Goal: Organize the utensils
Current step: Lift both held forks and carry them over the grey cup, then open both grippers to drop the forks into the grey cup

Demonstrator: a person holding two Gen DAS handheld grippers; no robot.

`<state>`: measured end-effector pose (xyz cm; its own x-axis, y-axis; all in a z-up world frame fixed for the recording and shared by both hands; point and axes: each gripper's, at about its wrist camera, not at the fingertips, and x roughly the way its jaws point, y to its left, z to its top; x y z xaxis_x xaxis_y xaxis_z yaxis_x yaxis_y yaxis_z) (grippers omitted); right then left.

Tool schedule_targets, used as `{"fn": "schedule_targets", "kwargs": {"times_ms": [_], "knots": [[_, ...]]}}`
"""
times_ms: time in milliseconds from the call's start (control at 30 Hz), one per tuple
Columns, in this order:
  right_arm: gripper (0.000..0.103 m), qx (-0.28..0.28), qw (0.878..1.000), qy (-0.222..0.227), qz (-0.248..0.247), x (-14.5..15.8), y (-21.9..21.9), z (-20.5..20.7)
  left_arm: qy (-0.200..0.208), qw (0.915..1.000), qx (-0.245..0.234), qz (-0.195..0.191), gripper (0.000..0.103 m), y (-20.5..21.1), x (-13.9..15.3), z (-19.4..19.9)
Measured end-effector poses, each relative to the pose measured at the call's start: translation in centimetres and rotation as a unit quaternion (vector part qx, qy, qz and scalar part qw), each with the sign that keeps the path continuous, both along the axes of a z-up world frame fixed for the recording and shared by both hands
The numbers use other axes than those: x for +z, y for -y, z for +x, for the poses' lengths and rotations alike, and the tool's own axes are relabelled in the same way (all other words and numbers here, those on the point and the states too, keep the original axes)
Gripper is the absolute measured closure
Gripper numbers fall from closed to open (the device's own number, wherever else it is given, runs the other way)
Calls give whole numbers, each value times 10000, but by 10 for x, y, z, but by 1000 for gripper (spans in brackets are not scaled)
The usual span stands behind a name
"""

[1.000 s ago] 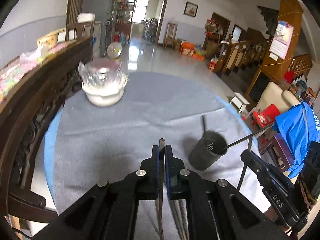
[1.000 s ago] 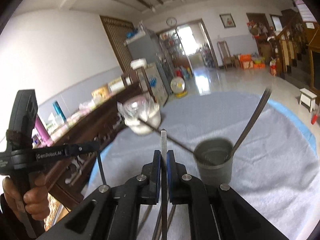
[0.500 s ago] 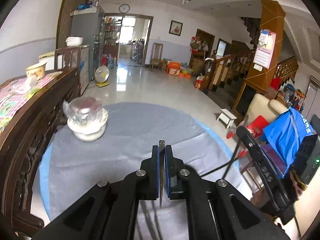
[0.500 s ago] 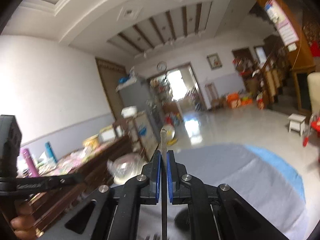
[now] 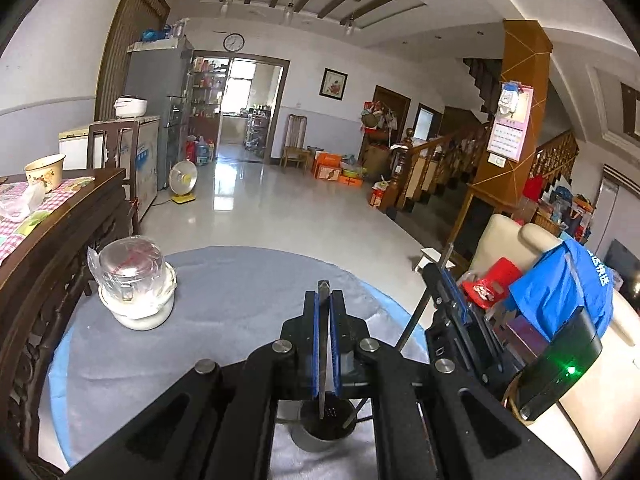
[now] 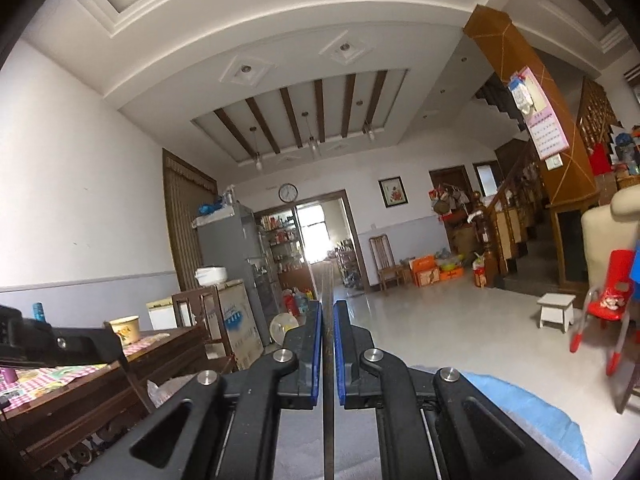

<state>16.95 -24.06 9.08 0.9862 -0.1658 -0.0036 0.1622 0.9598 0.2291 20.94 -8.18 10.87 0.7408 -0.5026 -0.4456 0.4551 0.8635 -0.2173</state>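
My left gripper (image 5: 325,300) is shut on a thin metal utensil handle (image 5: 322,360) that hangs down between the blue pads into a dark perforated holder cup (image 5: 326,430) right below. Another utensil tip (image 5: 349,421) leans in the cup. My right gripper (image 6: 328,308) is shut on a second thin metal utensil (image 6: 328,380), held upright with its lower end out of view. The right gripper also shows at the right of the left wrist view (image 5: 452,304), above the table's edge, with a dark rod (image 5: 412,330) below it.
The round table carries a grey cloth (image 5: 224,304) over a blue cover. A white bowl with a plastic-wrapped glass jar (image 5: 134,292) stands at the far left. A dark wooden sideboard (image 5: 52,240) runs along the left. A cream chair with blue cloth (image 5: 560,292) stands at the right.
Both grippers tilted upward and rose. The holder cup went from the right of the left gripper to directly under it, with the held utensil's end now over the cup's mouth.
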Motion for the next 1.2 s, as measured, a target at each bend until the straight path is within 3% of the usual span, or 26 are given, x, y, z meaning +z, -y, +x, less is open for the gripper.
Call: {"fn": "schedule_targets", "kwargs": {"times_ms": [200, 367, 600, 800, 933, 1000, 1067, 1200], "knots": [[96, -23, 9997, -244, 21, -22, 2, 4, -378, 9992, 111, 17, 98, 6, -33, 15], [96, 25, 9991, -412, -49, -29, -1, 1, -461, 9988, 101, 106, 98, 10, -47, 12], [96, 209, 9965, -806, 25, -38, 2, -15, -550, 9980, -84, 304, 98, 9, -55, -5], [93, 465, 9904, -1226, 427, -48, 16, -35, -537, 9974, -86, 478, 95, -4, -57, -29], [93, 641, 9857, -1429, 626, -50, 20, -52, -451, 9967, 84, 668, 57, -19, -60, -50], [93, 694, 9844, -1459, 695, -52, 22, -60, -339, 9961, 197, 791, 56, -25, -61, -63], [92, 722, 9841, -1427, 770, -50, 25, -73, -279, 9936, 384, 1024, 44, -31, -64, -75], [86, 766, 9829, -1383, 945, -48, 22, -92, -463, 9921, 579, 1009, 37, -46, -75, -91]]}}
